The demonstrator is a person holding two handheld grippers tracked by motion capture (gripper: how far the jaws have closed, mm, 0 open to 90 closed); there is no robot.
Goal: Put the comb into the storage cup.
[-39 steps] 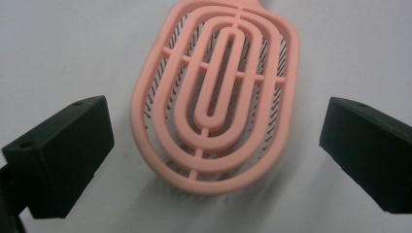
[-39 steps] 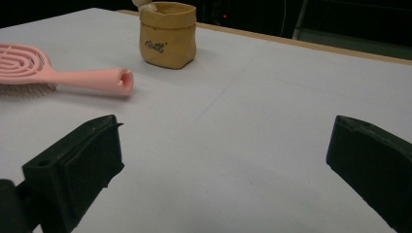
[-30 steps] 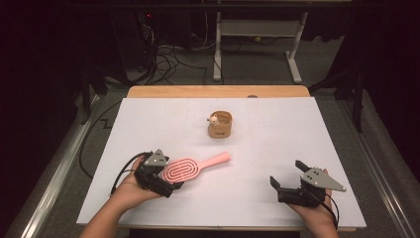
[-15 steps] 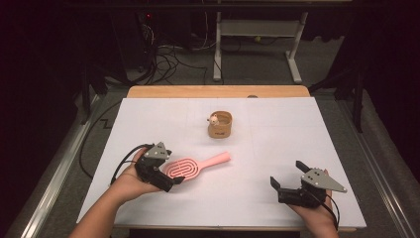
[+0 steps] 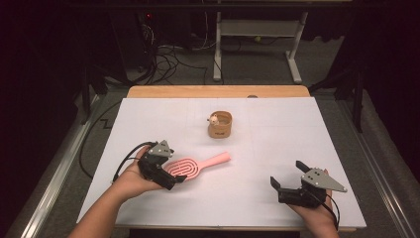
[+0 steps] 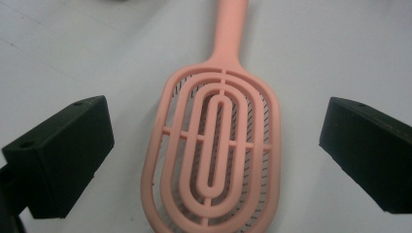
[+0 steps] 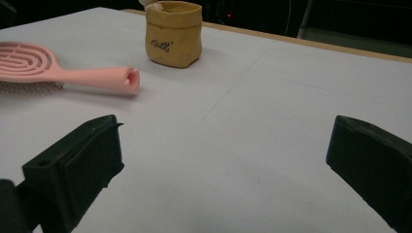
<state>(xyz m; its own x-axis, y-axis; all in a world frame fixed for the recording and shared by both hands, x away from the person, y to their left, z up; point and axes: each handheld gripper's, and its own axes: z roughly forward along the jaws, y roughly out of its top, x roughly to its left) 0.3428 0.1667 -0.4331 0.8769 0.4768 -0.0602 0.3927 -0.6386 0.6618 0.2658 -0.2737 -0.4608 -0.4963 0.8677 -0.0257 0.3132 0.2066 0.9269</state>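
The pink plastic vented hairbrush (image 6: pixel 214 155) lies flat on the white-covered desk (image 5: pixel 297 148), its oval head between the spread jaws of the left gripper (image 5: pixel 171 178), untouched. The right gripper (image 5: pixel 289 186) rests well apart, jaws wide, holding nothing. A small tan fabric pouch (image 5: pixel 220 124) stands beyond.

The hairbrush (image 6: pixel 216 145) looks like smooth pink plastic with a soft sheen, its slotted back moulded in one piece. The pouch (image 7: pixel 173 33) looks like matt tan cloth or leather with soft, rumpled walls. The table (image 5: pixel 277 144) has a matt white top, paper-like, with a wooden far edge. Both grippers' jaws are matt black plastic.
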